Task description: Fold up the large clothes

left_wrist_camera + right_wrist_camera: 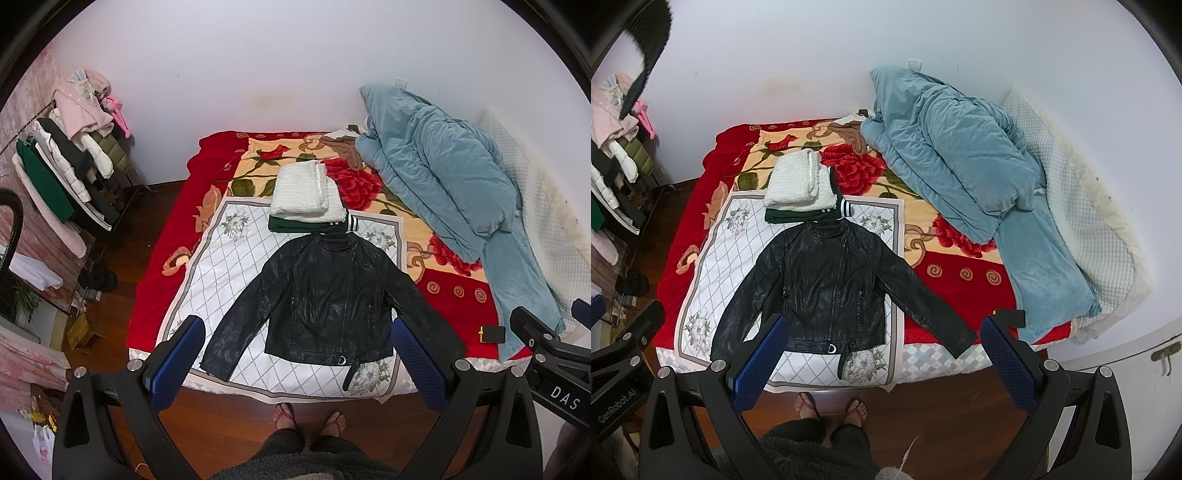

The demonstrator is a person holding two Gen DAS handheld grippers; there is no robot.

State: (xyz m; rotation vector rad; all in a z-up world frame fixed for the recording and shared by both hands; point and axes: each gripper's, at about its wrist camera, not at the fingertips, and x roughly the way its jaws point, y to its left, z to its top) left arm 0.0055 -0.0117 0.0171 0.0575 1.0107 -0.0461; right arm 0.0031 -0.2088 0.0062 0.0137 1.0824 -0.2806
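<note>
The black leather jacket [327,299] lies spread front-up on the white patterned cloth [229,266] at the near edge of the bed [162,236], sleeves angled outward, not yet folded. I hold my left gripper [299,358] and right gripper [882,354] above it, jaws wide and empty. Beyond the collar sits a stack of folded clothes [304,201]. Next, I judge, each gripper takes a sleeve cuff and brings it across the chest.
</note>
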